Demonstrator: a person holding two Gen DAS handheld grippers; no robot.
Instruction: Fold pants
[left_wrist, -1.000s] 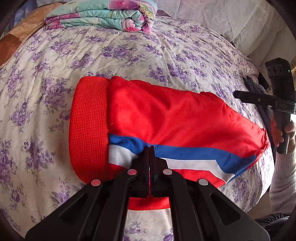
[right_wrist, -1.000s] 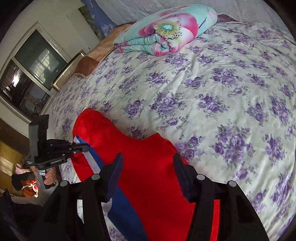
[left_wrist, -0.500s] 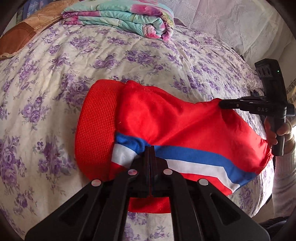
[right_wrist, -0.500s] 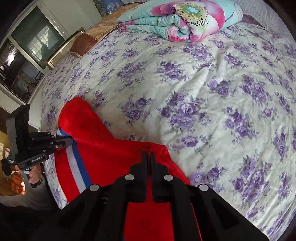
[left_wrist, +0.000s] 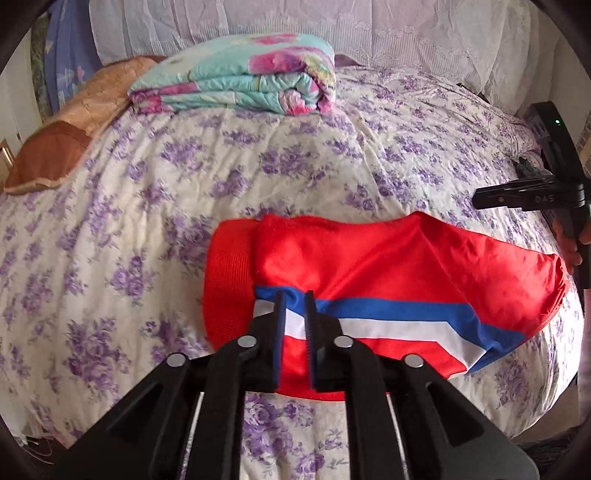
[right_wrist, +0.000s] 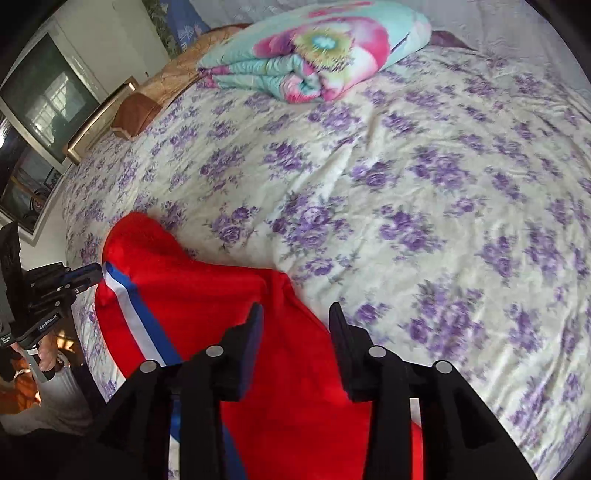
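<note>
The red pants (left_wrist: 388, 266) with a blue and white side stripe lie folded on the flowered bed sheet (left_wrist: 184, 177), the ribbed red waistband (left_wrist: 229, 277) at the left. My left gripper (left_wrist: 295, 310) is open a little, its fingers over the striped near edge. My right gripper (right_wrist: 295, 317) is open above the red cloth (right_wrist: 207, 295) at the other end. Each gripper shows in the other's view: the right one (left_wrist: 532, 195) and the left one (right_wrist: 55, 288).
A folded turquoise and pink quilt (left_wrist: 240, 77) lies at the far side of the bed. A brown pillow (left_wrist: 62, 147) sits far left. A window (right_wrist: 44, 103) is on the left wall. The bed edge runs close below the pants.
Both grippers were shut on the pants half a second ago and have now opened. Both have drawn back and lifted a little; the pants lie flatter on the sheet.
</note>
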